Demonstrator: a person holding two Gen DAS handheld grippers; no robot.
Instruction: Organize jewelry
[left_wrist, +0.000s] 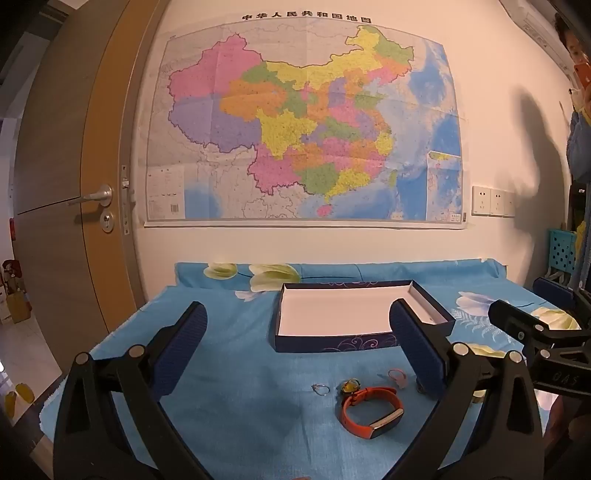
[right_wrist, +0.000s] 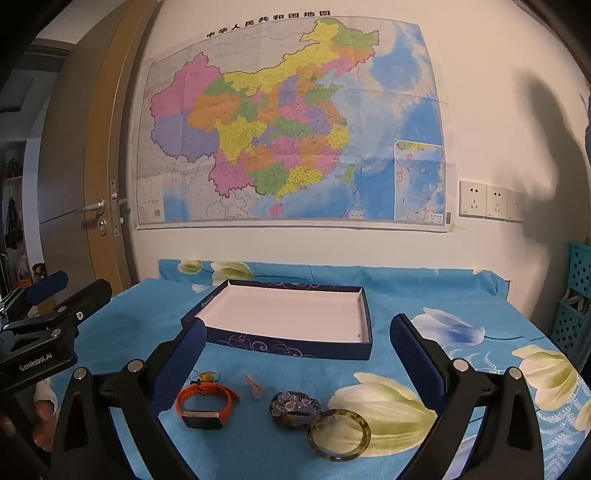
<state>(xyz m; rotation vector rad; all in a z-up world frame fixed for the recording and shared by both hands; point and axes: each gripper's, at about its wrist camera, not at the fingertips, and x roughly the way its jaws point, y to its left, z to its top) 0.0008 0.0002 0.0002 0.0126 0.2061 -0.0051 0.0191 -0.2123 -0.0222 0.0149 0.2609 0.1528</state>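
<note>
Now | left gripper (left_wrist: 299, 347), right gripper (right_wrist: 297, 354): jaws wide, empty | jewelry loose on counter cloth (right_wrist: 122, 332) before open box (right_wrist: 364, 314) | risk: silver ring (left_wrist: 320, 388) too thin, likely slipped or snagged fabric; bangle (right_wrist: 340, 434) rolled off pads.

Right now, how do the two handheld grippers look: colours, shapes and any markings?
Both are black, with angular linkage arms joined by round silver pivots. Each finger ends in a long blue textured pad. The left gripper carries white lettering "GenRobot.AI" on its side. The right gripper shows faint embossed characters on its body.
</note>
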